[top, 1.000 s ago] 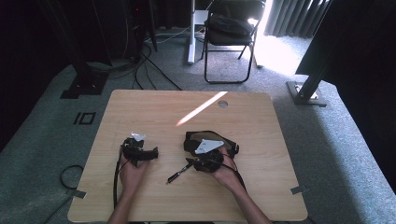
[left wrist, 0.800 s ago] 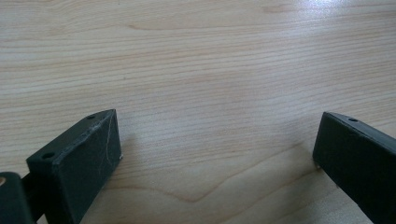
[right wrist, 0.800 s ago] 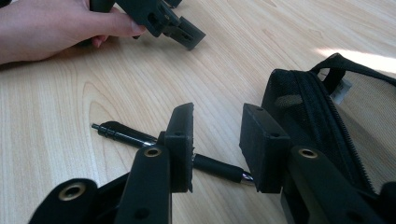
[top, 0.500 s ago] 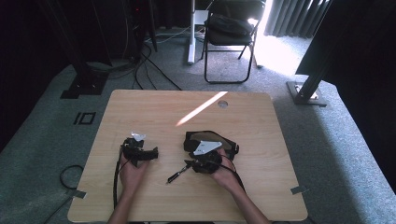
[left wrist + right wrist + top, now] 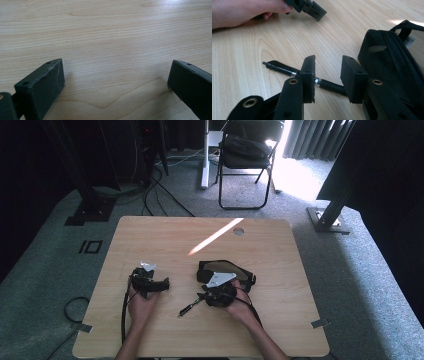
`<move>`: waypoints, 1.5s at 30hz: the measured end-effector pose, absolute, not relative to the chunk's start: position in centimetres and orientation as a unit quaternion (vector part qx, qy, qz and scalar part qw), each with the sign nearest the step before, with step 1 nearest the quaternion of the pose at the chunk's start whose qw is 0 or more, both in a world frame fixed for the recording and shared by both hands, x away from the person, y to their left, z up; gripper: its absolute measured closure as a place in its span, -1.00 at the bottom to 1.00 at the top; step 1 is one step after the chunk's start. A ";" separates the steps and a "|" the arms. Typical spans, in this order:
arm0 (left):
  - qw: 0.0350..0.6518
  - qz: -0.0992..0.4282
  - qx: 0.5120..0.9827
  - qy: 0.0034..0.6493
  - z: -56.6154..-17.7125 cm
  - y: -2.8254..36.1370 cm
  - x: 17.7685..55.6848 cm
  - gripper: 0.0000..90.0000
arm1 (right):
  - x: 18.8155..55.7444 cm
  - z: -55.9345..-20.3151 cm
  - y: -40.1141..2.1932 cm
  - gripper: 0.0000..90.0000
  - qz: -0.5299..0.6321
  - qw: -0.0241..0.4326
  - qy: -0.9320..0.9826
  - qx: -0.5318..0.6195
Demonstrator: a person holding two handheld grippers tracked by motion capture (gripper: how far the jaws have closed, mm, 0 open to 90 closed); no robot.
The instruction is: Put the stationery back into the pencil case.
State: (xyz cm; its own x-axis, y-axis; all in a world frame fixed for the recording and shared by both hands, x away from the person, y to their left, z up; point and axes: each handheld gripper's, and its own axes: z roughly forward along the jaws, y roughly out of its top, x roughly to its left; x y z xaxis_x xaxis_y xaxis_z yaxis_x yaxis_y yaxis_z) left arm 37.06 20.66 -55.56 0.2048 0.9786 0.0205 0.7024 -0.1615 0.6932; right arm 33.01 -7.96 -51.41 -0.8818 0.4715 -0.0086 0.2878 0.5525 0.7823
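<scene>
Wooden table (image 5: 150, 235): right claw (image 5: 328, 75) half-open around part-hidden pen (image 5: 279, 68); left claw (image 5: 116, 82) wide, empty.

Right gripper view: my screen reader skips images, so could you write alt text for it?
The right gripper straddles a black pen lying on a wooden table, jaws apart with gaps beside it. A black pouch sits right; a hand with another gripper is at top left.

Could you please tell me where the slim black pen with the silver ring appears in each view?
High view: the slim black pen lies on the wooden table, low of centre.
Left gripper view: bare wood grain between the left claw's wide-open jaws.
Right gripper view: the pen lies crosswise at centre, just beyond the right claw's parted jaws.
Shared landmark: the black mesh pouch, right of the pen in both.
</scene>
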 end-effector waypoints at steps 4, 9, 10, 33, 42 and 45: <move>0.284 0.243 0.722 0.582 -55.6 20.7 37.1 -0.97 | 33.0 -51.7 -7.8 0.43 0.417 0.107 0.876 0.217; 0.284 0.243 0.722 0.582 -55.6 20.7 37.1 -0.97 | 32.9 -52.0 -7.5 0.43 0.414 0.105 0.879 0.213; 0.284 0.243 0.722 0.582 -55.6 20.7 37.1 -0.97 | 32.8 -52.1 -7.5 0.43 0.413 0.104 0.879 0.212; 0.284 0.243 0.722 0.582 -55.6 20.7 37.1 -0.97 | 33.2 -53.5 -5.8 0.41 0.399 0.086 0.893 0.191; 0.284 0.243 0.723 0.581 -55.6 20.7 37.1 -0.97 | 33.6 -54.1 -5.6 0.41 0.394 0.080 0.896 0.187; 0.284 0.243 0.722 0.582 -55.6 20.7 37.1 -0.97 | 33.6 -54.2 -5.5 0.41 0.395 0.075 0.897 0.183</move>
